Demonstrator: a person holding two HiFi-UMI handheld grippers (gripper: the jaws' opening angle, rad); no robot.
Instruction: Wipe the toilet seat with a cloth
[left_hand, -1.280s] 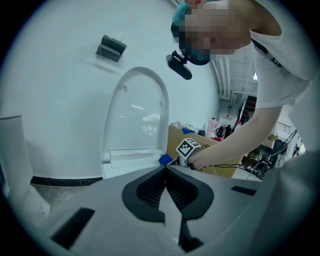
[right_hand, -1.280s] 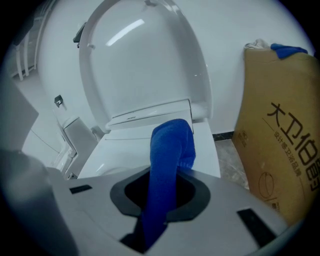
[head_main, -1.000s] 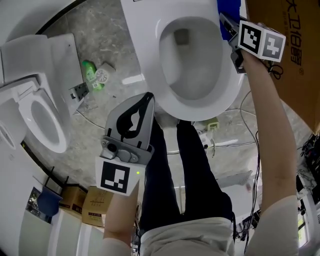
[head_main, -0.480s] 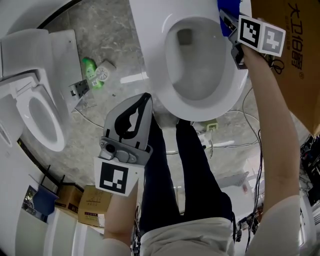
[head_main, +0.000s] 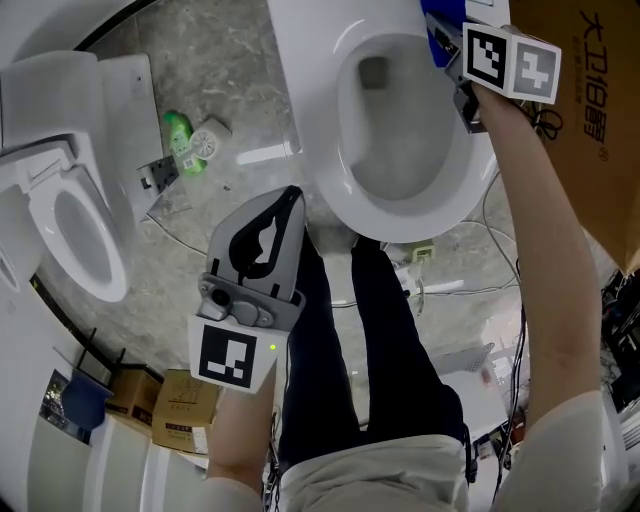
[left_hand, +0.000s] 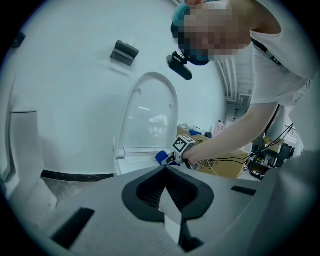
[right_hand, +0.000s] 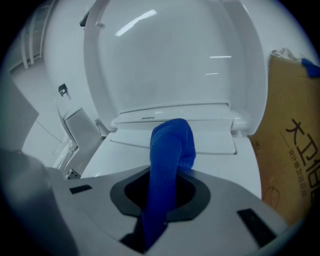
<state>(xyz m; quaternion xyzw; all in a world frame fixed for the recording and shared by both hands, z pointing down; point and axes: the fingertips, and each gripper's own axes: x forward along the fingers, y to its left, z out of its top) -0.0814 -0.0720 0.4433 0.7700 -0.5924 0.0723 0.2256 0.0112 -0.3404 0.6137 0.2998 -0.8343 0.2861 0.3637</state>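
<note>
Honestly, right tool (head_main: 447, 50) is clamped on the blue cloth (right_hand: 169, 150) at the toilet seat's (head_main: 330, 150) back-right edge, left tool (left_hand: 165, 189) is shut on nothing, so I'd press flat and follow the rim.

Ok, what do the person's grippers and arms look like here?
The left gripper and right gripper are grey with black inner pads, each carrying a white cube with black square markers. The left shows a small green light. White short sleeves; arms otherwise bare.
</note>
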